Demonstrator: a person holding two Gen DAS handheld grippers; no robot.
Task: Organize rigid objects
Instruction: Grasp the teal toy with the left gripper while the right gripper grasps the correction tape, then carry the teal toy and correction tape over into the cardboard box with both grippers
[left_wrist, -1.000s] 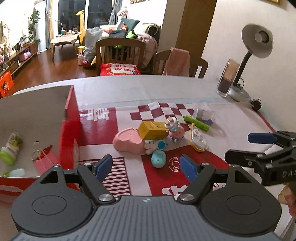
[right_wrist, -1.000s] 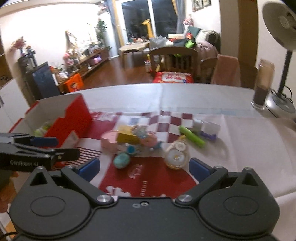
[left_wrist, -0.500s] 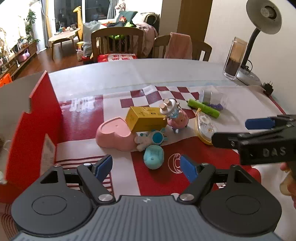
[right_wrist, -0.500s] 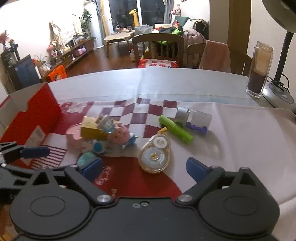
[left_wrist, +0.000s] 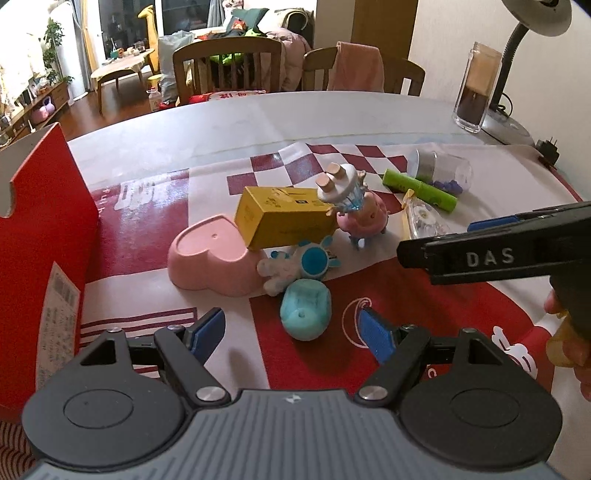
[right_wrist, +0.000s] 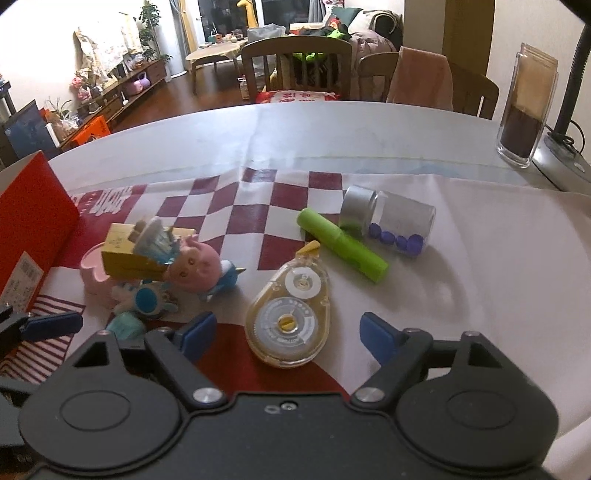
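Observation:
My left gripper (left_wrist: 291, 330) is open, its blue pads either side of a teal egg-shaped toy (left_wrist: 306, 308) lying on the red mat. Behind it sit a pink heart dish (left_wrist: 210, 256), a yellow box (left_wrist: 284, 216), a pink pig toy (left_wrist: 364, 218) and a blue-white figure (left_wrist: 295, 264). My right gripper (right_wrist: 286, 334) is open over a correction tape dispenser (right_wrist: 290, 315). Beyond lie a green tube (right_wrist: 341, 249) and a clear jar with a silver lid (right_wrist: 388, 219). The right gripper also shows at the right of the left wrist view (left_wrist: 495, 242).
A red cardboard box (left_wrist: 40, 236) stands at the left; its wall shows in the right wrist view (right_wrist: 27, 225). A glass jar (right_wrist: 526, 110) and a lamp base (right_wrist: 561, 158) stand at the far right. Chairs (right_wrist: 295, 62) line the table's far edge.
Both grippers have moved forward and down toward the objects. The left one now brackets the teal toy; the right one has closed in on the tape dispenser. The box interior has left view.

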